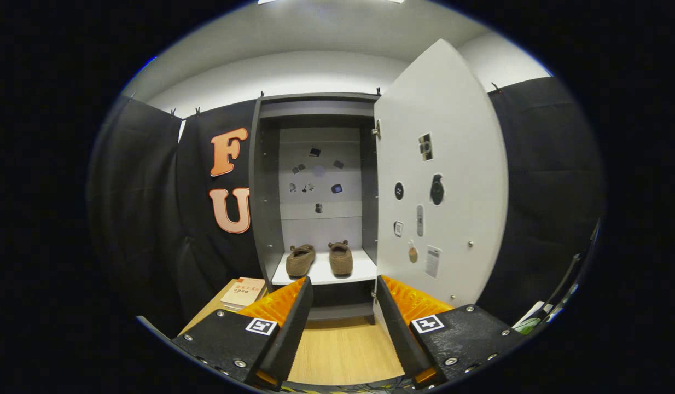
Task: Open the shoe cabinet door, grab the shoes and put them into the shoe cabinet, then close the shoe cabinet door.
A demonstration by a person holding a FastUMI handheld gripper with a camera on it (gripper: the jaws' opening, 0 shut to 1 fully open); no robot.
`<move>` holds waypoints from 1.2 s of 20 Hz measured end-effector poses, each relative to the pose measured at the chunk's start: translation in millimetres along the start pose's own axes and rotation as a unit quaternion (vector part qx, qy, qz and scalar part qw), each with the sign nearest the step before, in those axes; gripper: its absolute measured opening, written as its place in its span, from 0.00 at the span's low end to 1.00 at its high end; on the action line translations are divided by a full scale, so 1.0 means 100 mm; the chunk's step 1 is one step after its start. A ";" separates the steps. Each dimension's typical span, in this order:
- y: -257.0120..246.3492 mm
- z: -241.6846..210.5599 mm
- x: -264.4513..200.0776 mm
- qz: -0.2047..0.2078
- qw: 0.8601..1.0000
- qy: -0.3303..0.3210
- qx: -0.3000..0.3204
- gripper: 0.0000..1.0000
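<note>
A pair of brown shoes [320, 259] sits side by side on the cabinet's white shelf [365, 269].

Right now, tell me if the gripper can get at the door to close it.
Probably yes. The door stands wide open beside the open gripper, which holds nothing, and nothing lies between them; both shoes already sit inside the cabinet.

Fuzzy cloth shoes [319, 259], matt smooth cabinet door [441, 164], wood-grain floor [343, 350], paper book [243, 292]
</note>
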State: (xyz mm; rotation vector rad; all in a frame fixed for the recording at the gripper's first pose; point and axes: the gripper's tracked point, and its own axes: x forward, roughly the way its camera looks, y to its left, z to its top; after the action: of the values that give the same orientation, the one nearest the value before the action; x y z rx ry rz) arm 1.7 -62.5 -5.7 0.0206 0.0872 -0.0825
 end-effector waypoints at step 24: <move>-2.10 -0.24 0.10 -0.079 0.996 0.014 0.049 0.77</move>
State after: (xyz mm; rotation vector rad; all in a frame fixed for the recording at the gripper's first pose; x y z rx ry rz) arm -7.6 -271.6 -33.8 0.1123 0.1121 -0.2443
